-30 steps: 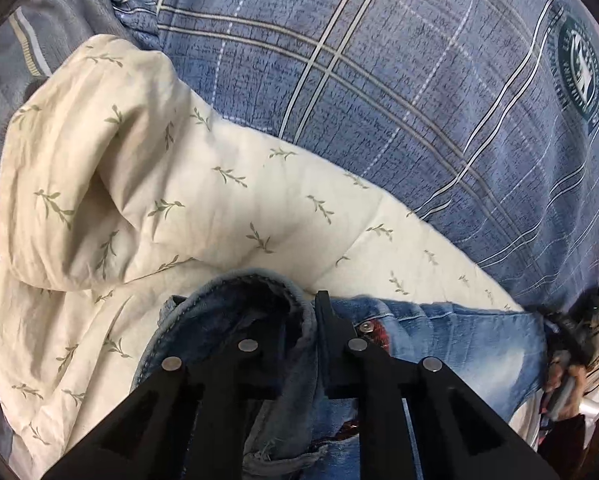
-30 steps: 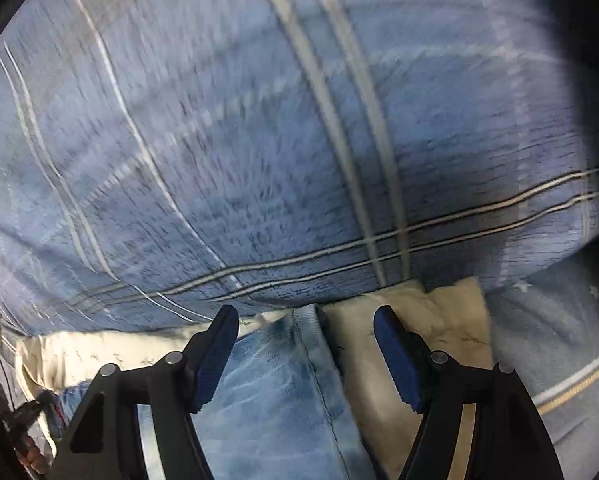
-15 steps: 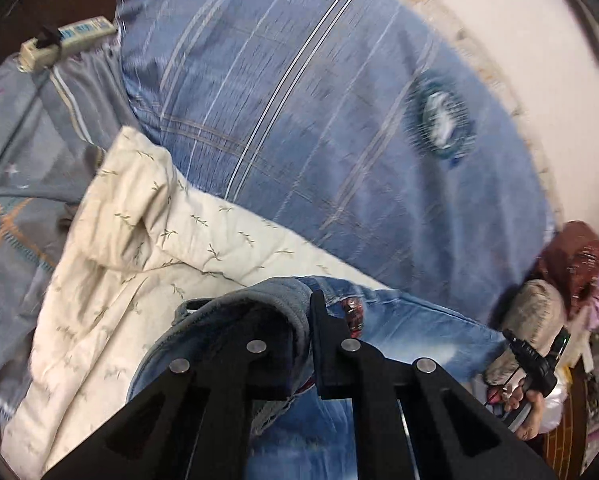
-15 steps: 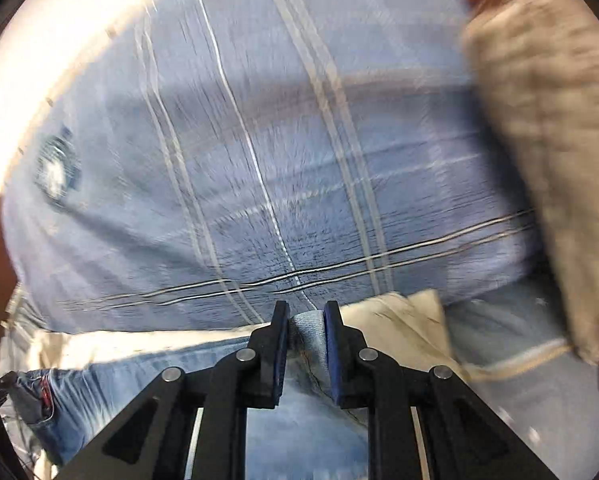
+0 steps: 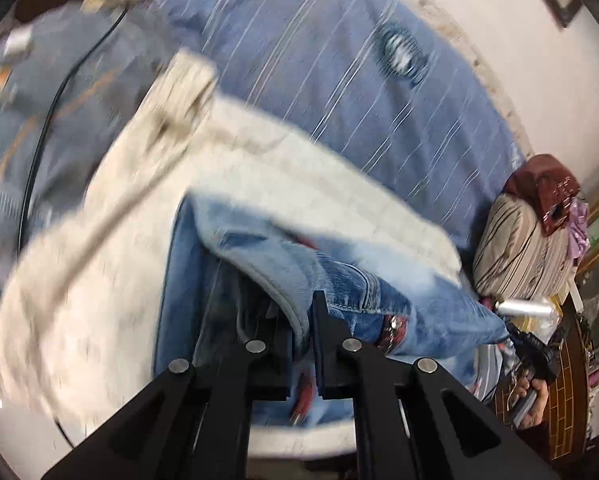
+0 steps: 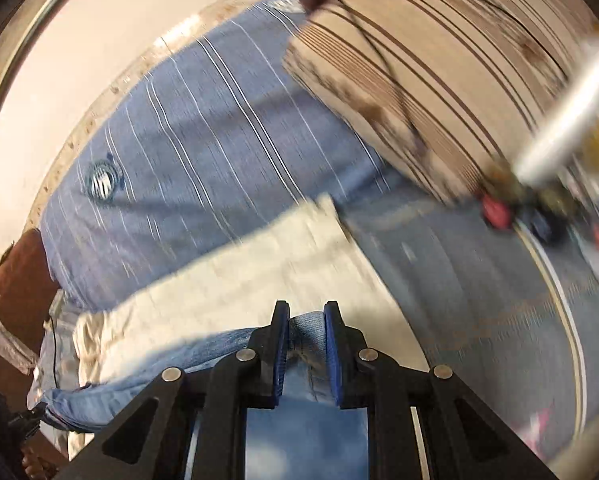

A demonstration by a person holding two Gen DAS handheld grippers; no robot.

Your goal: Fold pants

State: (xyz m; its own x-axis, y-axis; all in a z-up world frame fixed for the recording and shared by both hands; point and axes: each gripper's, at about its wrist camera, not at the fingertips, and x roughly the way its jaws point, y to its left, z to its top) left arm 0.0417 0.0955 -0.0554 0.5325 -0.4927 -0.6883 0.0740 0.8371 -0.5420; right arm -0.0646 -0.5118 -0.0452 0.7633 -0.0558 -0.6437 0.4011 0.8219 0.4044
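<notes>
The bed carries everything here, covered by a grey-blue sheet (image 6: 495, 300) with thin pale and orange stripes. A large blue striped quilt (image 5: 339, 80) with a round emblem lies across its far side, running along the pale wall. Nearer, a cream blanket (image 5: 99, 280) is spread on the bed, its far left corner folded back on itself. The light blue jeans (image 5: 259, 248) rest partly on this cream blanket. At the right end of the bed sits a beige pillow (image 5: 523, 248) with dark stripes, a maroon cloth on top of it. A thin black cable (image 5: 39, 152) trails over the sheet at the left.
</notes>
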